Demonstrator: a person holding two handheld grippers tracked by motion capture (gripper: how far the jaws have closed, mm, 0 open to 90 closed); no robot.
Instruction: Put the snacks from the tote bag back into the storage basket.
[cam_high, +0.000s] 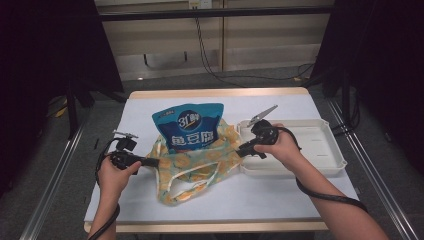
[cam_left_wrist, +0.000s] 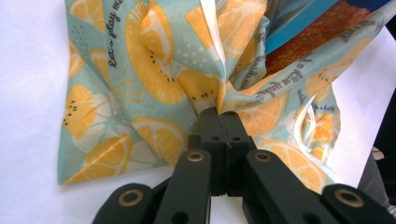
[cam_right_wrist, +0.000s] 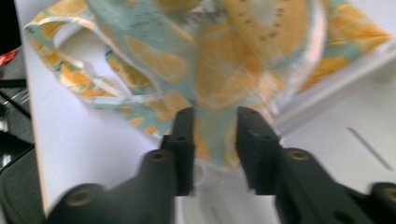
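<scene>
While the orange-print bag (cam_high: 197, 162) lay on the tabletop (cam_high: 280, 192) left of the white tray (cam_high: 325, 150), holding a blue packet (cam_high: 187, 127), the left tool (cam_left_wrist: 218, 112) clamped its fabric; the right tool (cam_right_wrist: 215, 126) stood apart around its edge

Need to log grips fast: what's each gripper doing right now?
Left gripper: closed, pinching the orange-print bag.
Right gripper: open, bag fabric between its jaws, not clamped.

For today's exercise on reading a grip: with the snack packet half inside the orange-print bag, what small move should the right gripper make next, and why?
Probably draw the right gripper back from the bag. Its jaws stand apart with cloth loose between them, while the left gripper pinches the other edge and the blue packet sits in the mouth.
</scene>
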